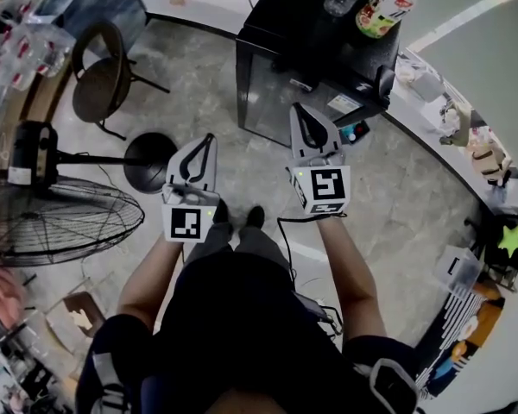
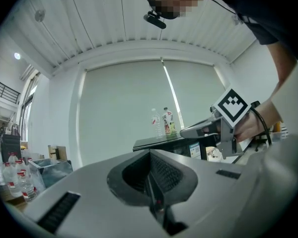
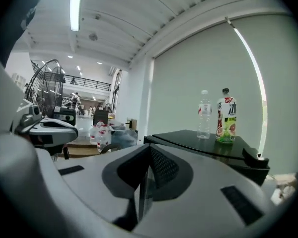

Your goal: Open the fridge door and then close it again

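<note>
The small black box-shaped fridge (image 1: 281, 84) stands on the floor with its door seemingly flush and shut. Whether it has already been opened and closed cannot be told, and nothing grips it now. The left tongs (image 1: 209, 141) and right tongs (image 1: 298, 110) are both pressed fully together and hold nothing. The fridge lies ahead of both. The right tongs are near its front and apparently not touching, and the left sit further off to its left.

I wear a dark short-sleeved top (image 1: 242, 317) and black shoes (image 1: 220, 213), and my pale grey plastic left gripper (image 1: 209, 141) and right gripper (image 1: 299, 110) each bear a white, black-patterned cube (image 1: 190, 223).
</note>
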A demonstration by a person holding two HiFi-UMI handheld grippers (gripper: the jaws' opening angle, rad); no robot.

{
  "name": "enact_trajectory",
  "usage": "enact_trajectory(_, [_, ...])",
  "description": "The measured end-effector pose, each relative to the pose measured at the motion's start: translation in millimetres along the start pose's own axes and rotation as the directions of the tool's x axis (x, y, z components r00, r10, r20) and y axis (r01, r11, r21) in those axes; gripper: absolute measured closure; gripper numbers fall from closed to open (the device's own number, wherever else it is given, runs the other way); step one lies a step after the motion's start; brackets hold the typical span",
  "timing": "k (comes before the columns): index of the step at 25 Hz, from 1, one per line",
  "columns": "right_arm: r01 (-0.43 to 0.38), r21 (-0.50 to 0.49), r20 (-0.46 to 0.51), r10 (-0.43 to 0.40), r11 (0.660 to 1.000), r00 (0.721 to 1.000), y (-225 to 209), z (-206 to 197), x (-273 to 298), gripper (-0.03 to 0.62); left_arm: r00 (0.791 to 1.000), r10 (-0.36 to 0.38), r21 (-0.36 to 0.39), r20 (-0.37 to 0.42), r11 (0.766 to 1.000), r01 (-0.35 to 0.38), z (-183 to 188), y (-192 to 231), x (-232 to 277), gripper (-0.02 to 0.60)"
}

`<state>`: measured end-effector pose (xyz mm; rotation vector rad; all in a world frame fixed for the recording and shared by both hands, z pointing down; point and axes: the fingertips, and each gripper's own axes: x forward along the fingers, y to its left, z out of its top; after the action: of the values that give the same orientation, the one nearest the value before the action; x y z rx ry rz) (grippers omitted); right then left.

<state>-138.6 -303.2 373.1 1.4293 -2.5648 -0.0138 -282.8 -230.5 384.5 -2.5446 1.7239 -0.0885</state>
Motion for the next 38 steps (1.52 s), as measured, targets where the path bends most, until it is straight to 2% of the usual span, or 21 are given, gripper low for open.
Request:
enact_trajectory(4, [0.008,0.060,0.046,-0.011,0.998,0.999,-1.8,7.0,-18.9,0.574,1.000,-0.002,0.013,0.005,1.000,0.002,6.3,-2.2,2.0,0.558])
enact_trajectory(10, [0.044,0.088,0.086,-0.052,0.995,0.995,-6.6,10.0,-43.1,0.574,0.999,0.002,0.023,0.042,1.000,-0.003,18.2,-2.1,5.6,0.558])
enact_trajectory(12, [0.063,0.102,0.094,-0.073,0.993,0.993,-11.1,9.1,-51.1,0.574,0.998,0.008,0.017,0.057,1.000,-0.009,21.6,-2.3,6.3,0.558])
enact_trajectory(15, [0.088,0.129,0.097,-0.101,0.988,0.990,-17.7,4.9,-63.2,0.574,0.999,0.022,-0.010,0.031,1.000,-0.022,19.4,-3.2,5.9,0.558])
enact_trajectory(18, [0.109,0.136,0.089,-0.122,0.985,0.989,-20.2,-1.3,-72.1,0.574,0.999,0.024,-0.016,0.038,1.000,-0.023,22.4,-3.2,7.6,0.558])
enact_trajectory(30, [0.204,0.087,0.050,-0.209,0.975,0.977,-28.7,-16.6,-103.2,0.576,0.998,0.033,-0.058,0.058,0.998,-0.029,27.6,-9.7,8.9,0.558])
enact_trajectory(38, [0.224,0.049,0.034,-0.226,0.973,0.974,-28.5,-18.4,-108.3,0.576,0.998,0.036,-0.071,0.059,0.997,-0.032,29.1,-6.9,10.8,0.558])
